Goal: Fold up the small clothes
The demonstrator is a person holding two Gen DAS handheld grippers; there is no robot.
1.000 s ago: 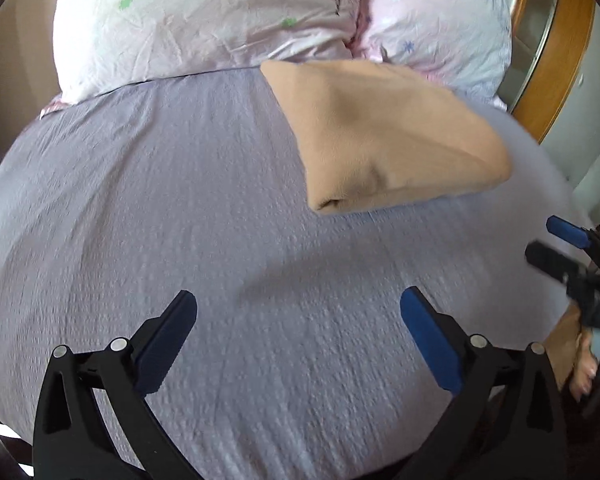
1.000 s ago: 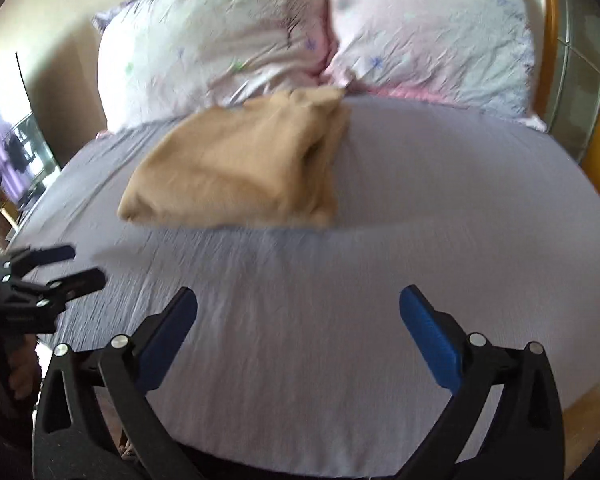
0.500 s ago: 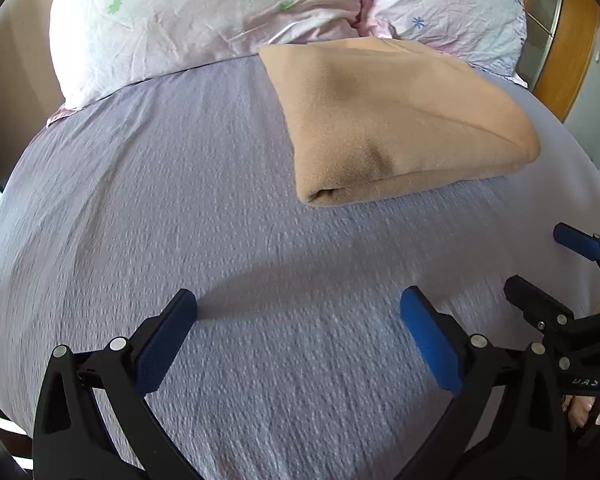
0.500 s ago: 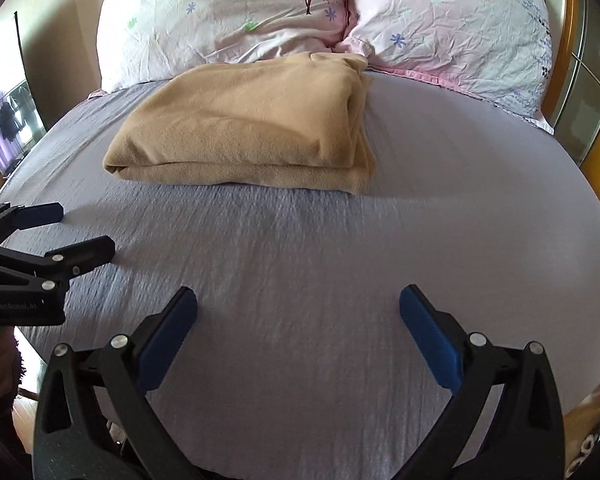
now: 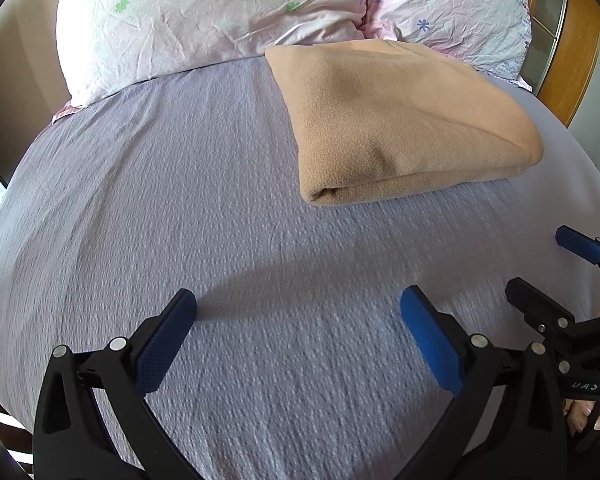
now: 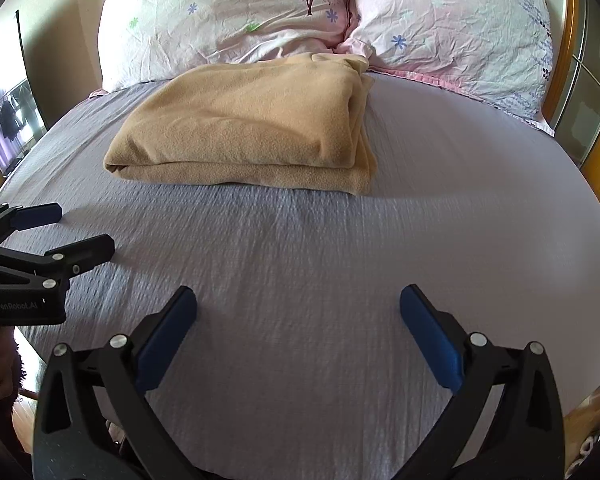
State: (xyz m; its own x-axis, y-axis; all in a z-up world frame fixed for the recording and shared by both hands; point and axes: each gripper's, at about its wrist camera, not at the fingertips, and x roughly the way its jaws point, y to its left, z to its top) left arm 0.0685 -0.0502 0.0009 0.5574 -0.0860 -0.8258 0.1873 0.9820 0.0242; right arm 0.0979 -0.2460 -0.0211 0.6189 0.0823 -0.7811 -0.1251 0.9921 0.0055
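Left claw (image 5: 298,322) and right claw (image 6: 298,320) agape, empty

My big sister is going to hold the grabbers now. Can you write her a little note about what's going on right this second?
Left gripper: open, holding nothing, over the bare purple sheet.
Right gripper: open too, holding nothing, also over the sheet.
The tan cloth lies folded in a neat stack near the two flowery pillows, touching neither gripper.
Done: that cloth already looks folded.
Left: no other clothes show in either view, so look around for the next piece before reaching in.
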